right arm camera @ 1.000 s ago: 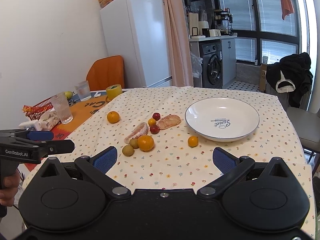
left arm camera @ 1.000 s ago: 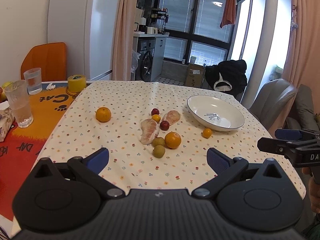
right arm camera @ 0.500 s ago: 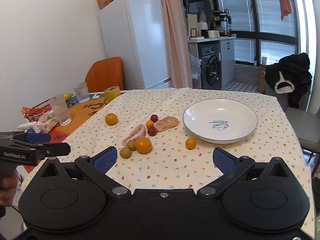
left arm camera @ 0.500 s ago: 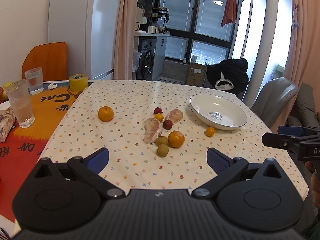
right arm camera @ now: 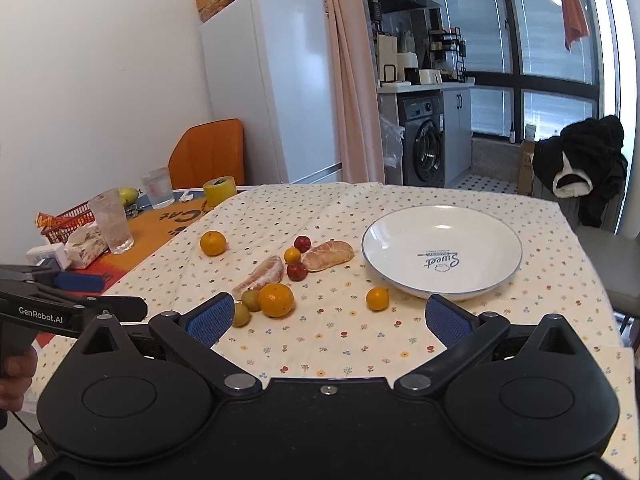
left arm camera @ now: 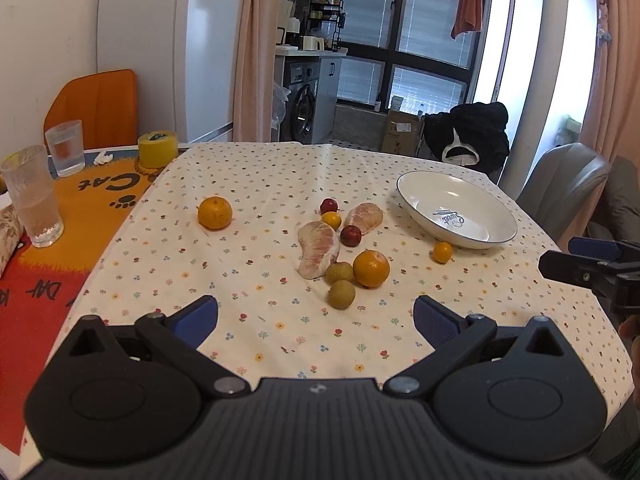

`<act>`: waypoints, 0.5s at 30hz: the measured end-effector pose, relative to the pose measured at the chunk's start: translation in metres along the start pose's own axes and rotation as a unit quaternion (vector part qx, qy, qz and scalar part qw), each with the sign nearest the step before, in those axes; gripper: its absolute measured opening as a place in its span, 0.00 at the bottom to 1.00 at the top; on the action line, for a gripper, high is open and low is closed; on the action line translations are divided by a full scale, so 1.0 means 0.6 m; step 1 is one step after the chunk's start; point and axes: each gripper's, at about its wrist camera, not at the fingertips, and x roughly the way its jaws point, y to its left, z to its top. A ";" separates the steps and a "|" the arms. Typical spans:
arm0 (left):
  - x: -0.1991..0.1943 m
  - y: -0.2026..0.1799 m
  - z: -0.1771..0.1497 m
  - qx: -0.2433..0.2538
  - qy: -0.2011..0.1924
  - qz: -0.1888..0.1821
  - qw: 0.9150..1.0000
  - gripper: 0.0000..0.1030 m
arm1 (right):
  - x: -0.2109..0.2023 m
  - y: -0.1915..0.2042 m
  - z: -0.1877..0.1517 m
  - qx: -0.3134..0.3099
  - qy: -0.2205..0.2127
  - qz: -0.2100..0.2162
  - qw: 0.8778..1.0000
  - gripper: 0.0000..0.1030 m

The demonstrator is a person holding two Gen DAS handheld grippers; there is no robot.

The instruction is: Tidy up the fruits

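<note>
White plate is set beside scattered fruit; left gripper and right gripper are held wide, empty.

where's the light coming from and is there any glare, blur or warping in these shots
Left wrist view: daylight from the windows blows out the right panes; the fridge bows with fisheye; fruit looks sharp. Right wrist view: a small highlight sits on the plate; the right window is overexposed and its frame curves; dark vignette at the corners; no motion blur.
</note>
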 end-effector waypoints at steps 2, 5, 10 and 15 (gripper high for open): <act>0.011 0.000 -0.001 0.002 0.007 0.002 1.000 1.00 | 0.008 -0.006 -0.001 0.005 0.001 0.000 1.000 1.00; 0.028 0.002 -0.001 -0.003 0.012 0.000 1.000 1.00 | 0.020 -0.012 -0.004 0.005 0.007 -0.013 1.000 1.00; 0.051 0.001 -0.001 -0.004 0.010 0.003 1.000 1.00 | 0.039 -0.024 -0.009 0.008 0.014 -0.013 1.000 1.00; 0.073 0.002 -0.003 -0.005 0.013 -0.004 1.000 0.98 | 0.063 -0.032 -0.014 0.011 0.031 -0.003 0.999 1.00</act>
